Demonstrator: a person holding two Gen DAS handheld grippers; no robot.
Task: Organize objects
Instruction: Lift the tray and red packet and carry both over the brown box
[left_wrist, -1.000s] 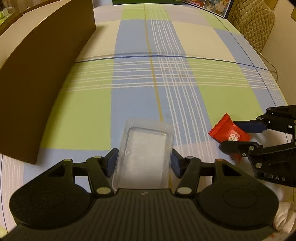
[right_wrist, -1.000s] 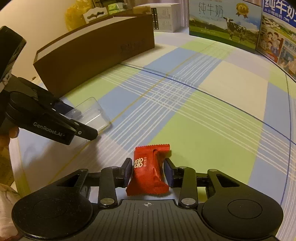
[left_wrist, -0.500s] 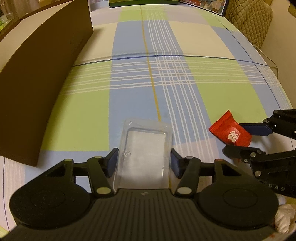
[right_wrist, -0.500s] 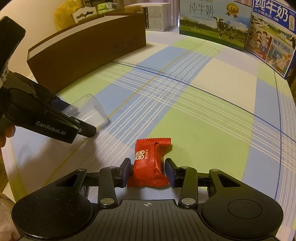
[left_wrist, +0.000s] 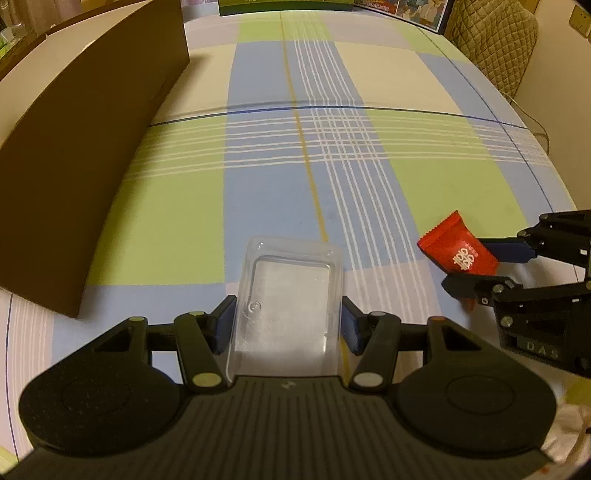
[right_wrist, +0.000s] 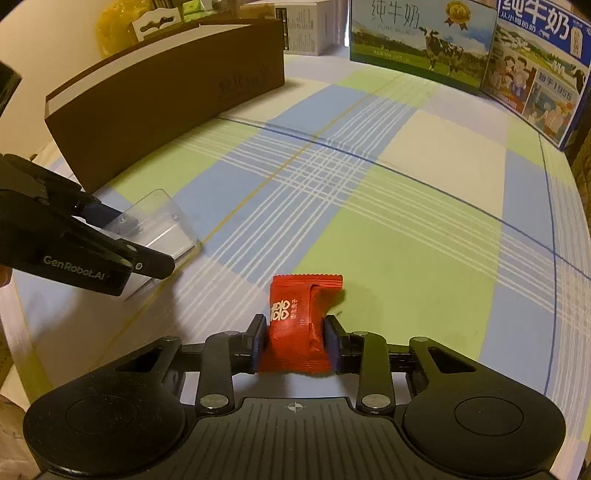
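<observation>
A clear plastic box (left_wrist: 288, 295) lies on the plaid tablecloth (left_wrist: 295, 166), and my left gripper (left_wrist: 287, 321) is shut on its two long sides. From the right wrist view the same box (right_wrist: 162, 221) shows between the left gripper's (right_wrist: 136, 240) black fingers. A red snack packet (right_wrist: 299, 317) with white print sits between the pads of my right gripper (right_wrist: 295, 343), whose jaws are closing and now press its sides. In the left wrist view the packet (left_wrist: 458, 251) and right gripper (left_wrist: 476, 269) are at the right.
A long brown box (left_wrist: 85, 147) stands along the left side of the table, also seen as the brown box (right_wrist: 166, 99) from the right wrist. Milk cartons (right_wrist: 421, 40) line the far edge. A quilted chair back (left_wrist: 495, 44) is at the far right.
The right gripper's jaws have narrowed onto the red packet and pinch it. The left gripper and the clear box have stayed where they were.
</observation>
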